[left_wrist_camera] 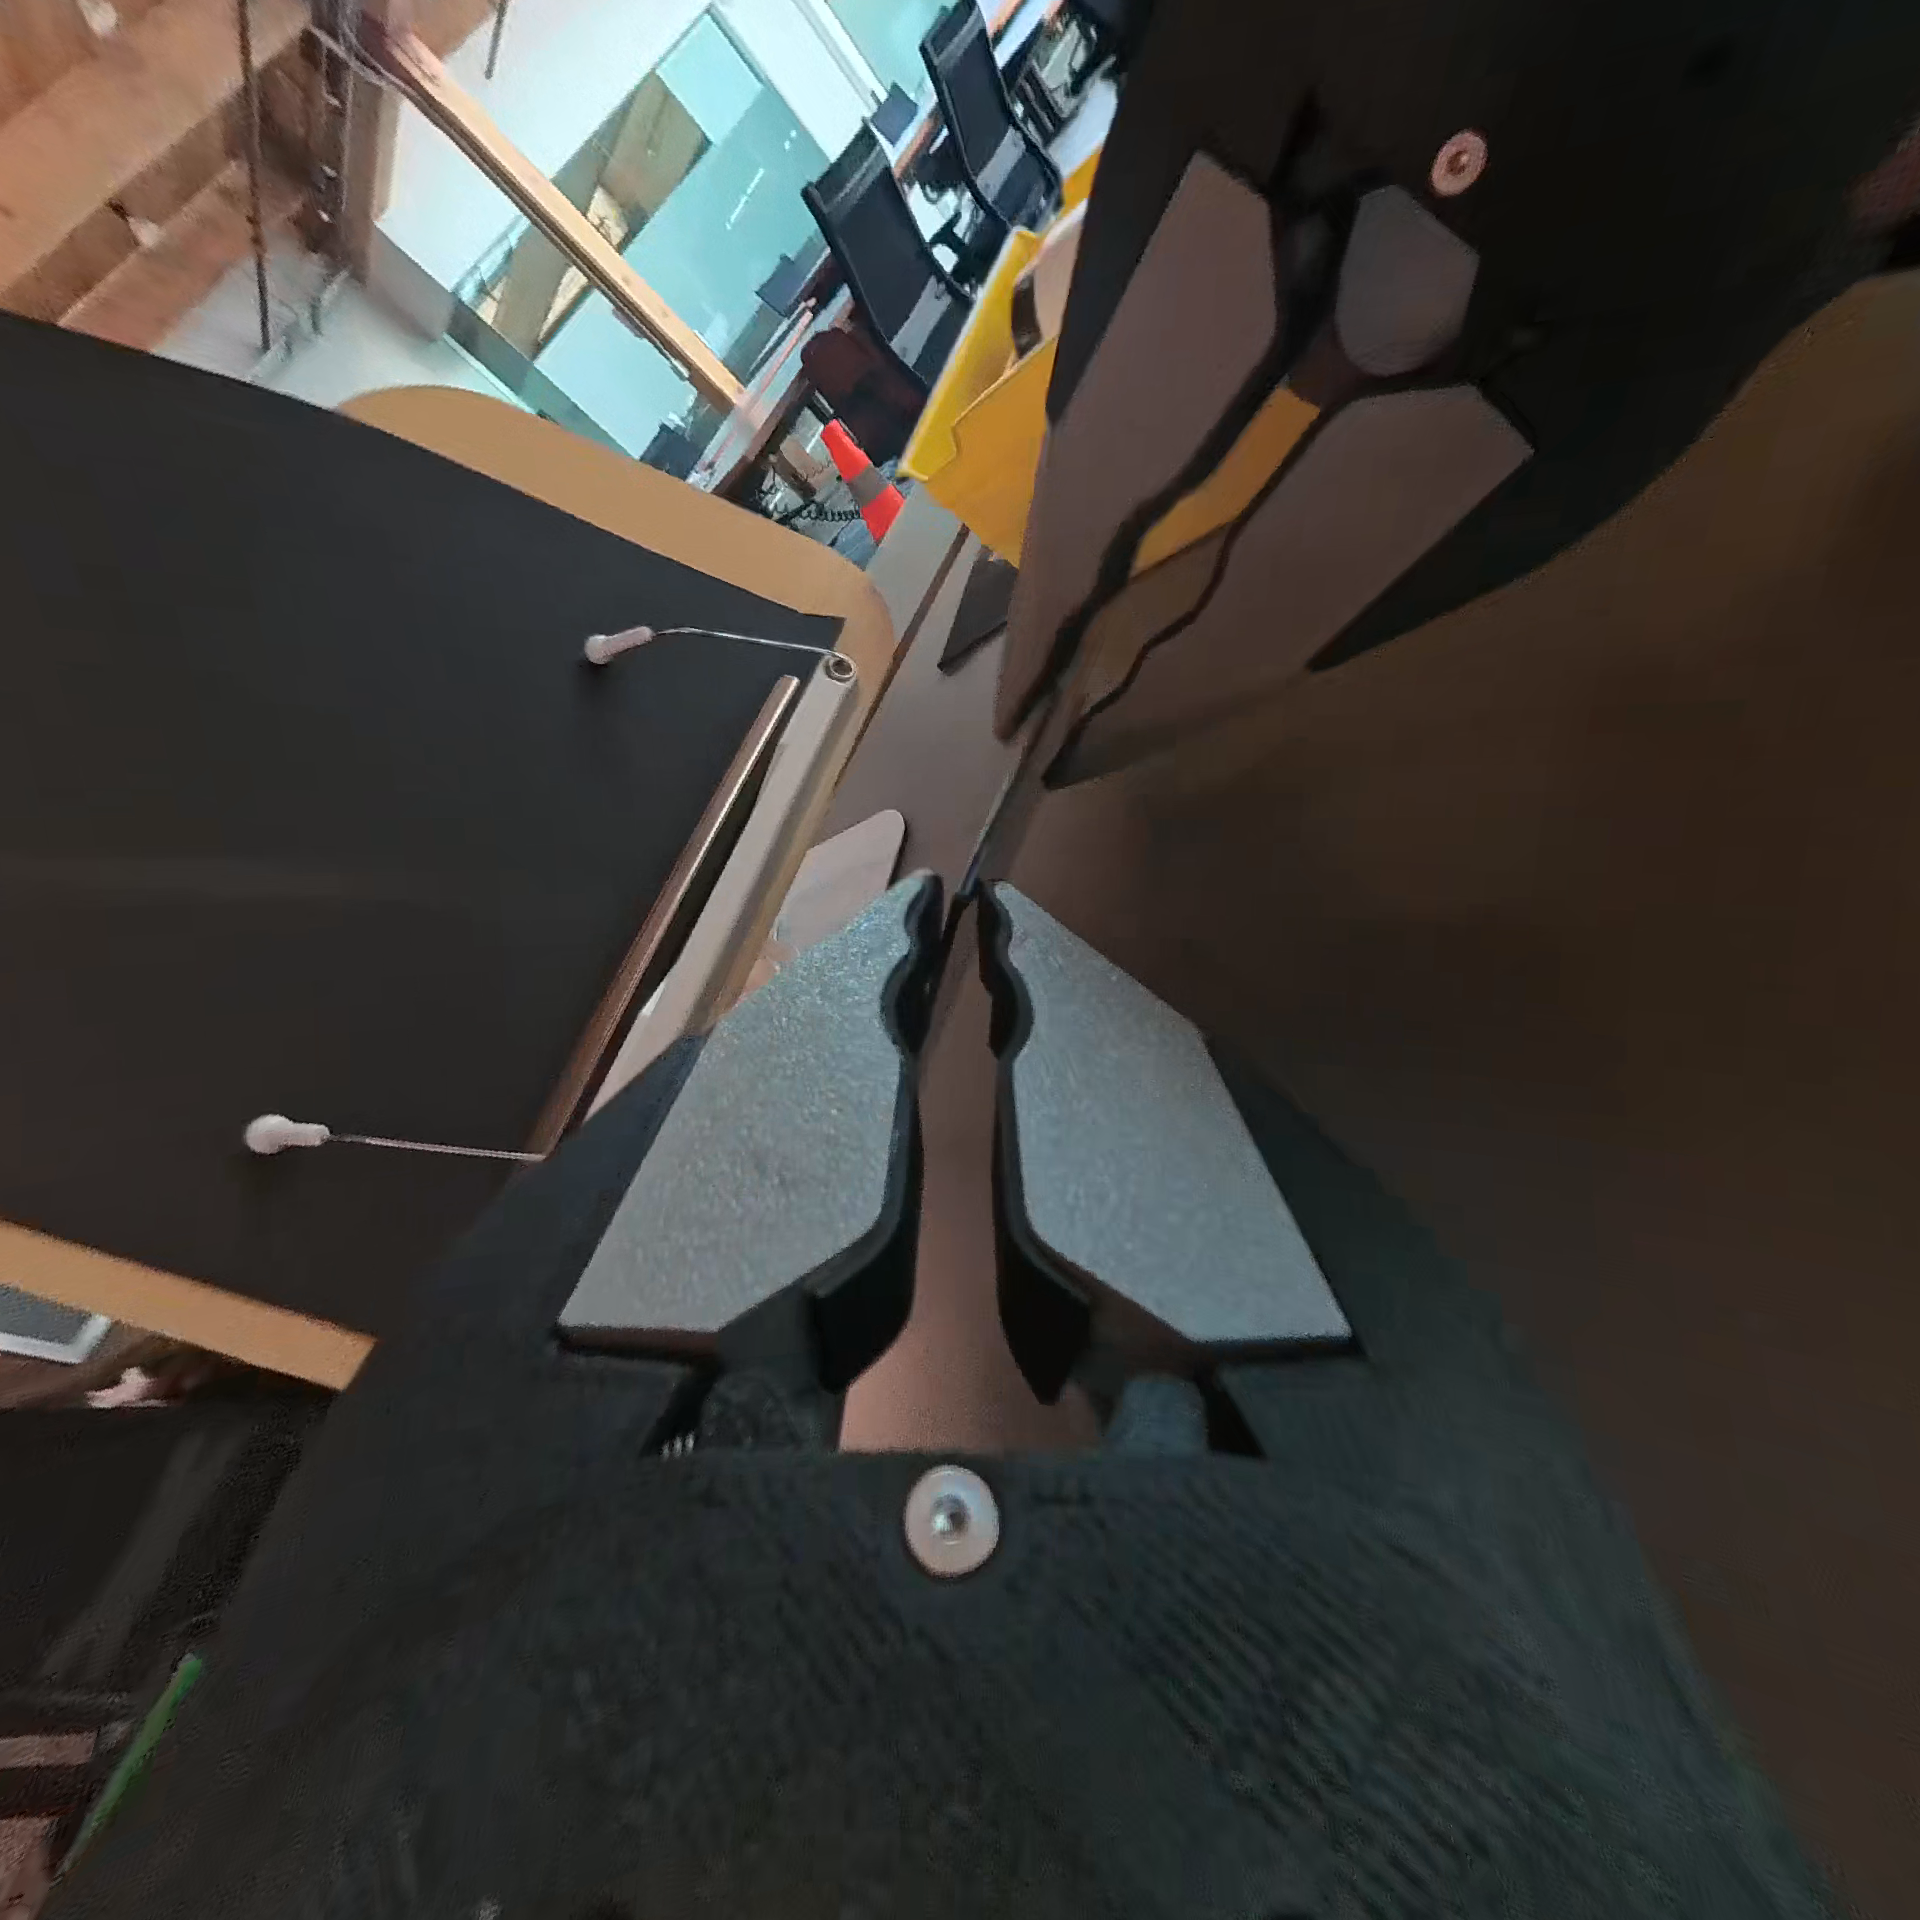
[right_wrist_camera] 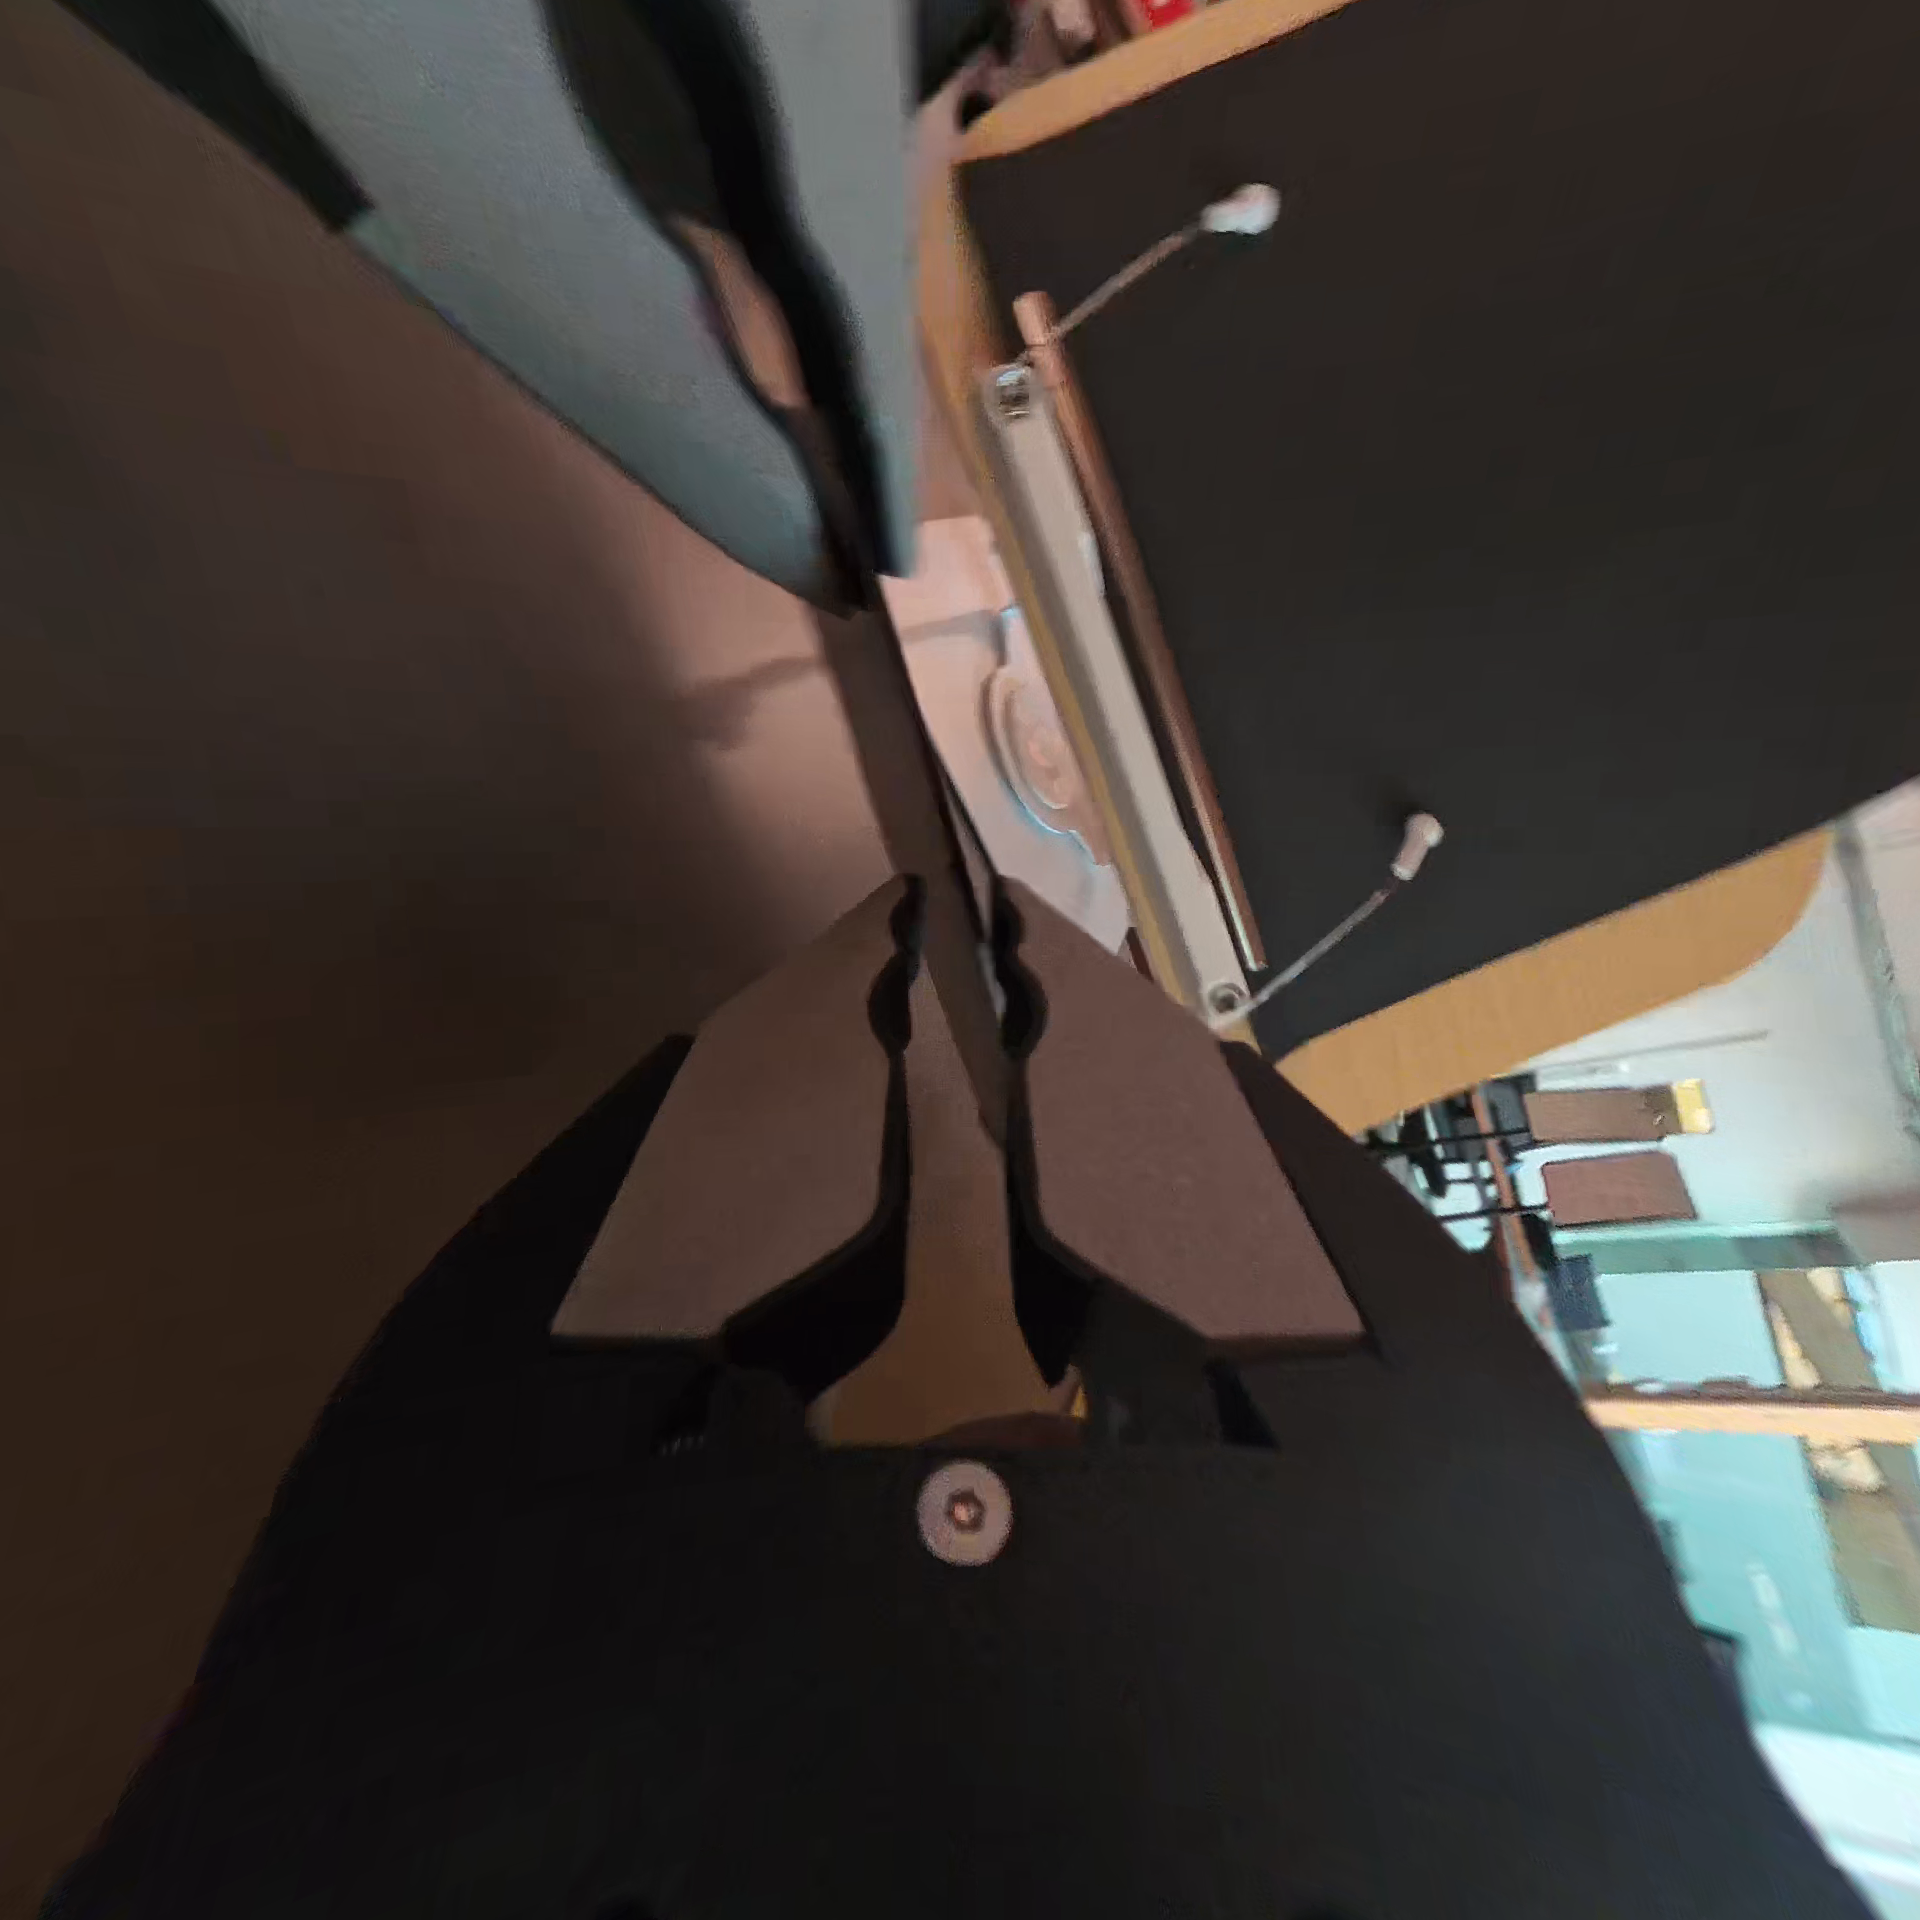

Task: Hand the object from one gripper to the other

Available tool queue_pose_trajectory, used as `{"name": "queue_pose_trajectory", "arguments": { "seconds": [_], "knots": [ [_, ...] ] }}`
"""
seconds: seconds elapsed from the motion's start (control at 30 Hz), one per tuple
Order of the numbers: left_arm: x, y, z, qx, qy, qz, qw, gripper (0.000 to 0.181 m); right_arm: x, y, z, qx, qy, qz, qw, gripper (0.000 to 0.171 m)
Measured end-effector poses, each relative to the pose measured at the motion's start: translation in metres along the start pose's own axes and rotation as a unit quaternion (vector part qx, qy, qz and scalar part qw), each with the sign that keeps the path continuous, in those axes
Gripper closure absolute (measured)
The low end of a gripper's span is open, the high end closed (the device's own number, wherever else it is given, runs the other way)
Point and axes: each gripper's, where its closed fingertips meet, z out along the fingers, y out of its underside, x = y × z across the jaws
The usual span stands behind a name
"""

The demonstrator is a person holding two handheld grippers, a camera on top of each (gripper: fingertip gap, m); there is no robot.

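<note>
Both claws pinched the same thin, flat brown sheet [right_wrist_camera: 436, 790] edge-on: the left gripper [left_wrist_camera: 961, 904] and right gripper [right_wrist_camera: 956, 904] nearly closed on it. Releasing should wait (judging by blur) until one grip felt firm.

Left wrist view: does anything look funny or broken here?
Nothing looks broken or spilled. One funny thing: the left gripper and the right gripper both pinch the same thin brown sheet, seen edge-on. Far back, an orange cone stands near black office chairs.
</note>
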Motion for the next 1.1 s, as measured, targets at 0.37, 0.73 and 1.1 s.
{"name": "queue_pose_trajectory", "arguments": {
  "seconds": [0.37, 0.73, 1.1],
  "knots": [
    [-0.056, -0.045, -0.044, 0.212, -0.02, -0.203, 0.956, 0.181, 0.008, -0.048, -0.047, 0.212, -0.272, 0.364, 0.865, 0.15],
    [-0.075, -0.096, -0.102, 0.425, 0.05, -0.321, 0.845, 0.181, -0.012, -0.078, -0.056, 0.266, -0.452, 0.519, 0.675, 0.108],
    [-0.059, -0.099, -0.084, 0.391, 0.069, -0.337, 0.854, 0.181, 0.047, -0.077, -0.072, 0.419, -0.38, 0.587, 0.579, 0.152]
  ]
}}
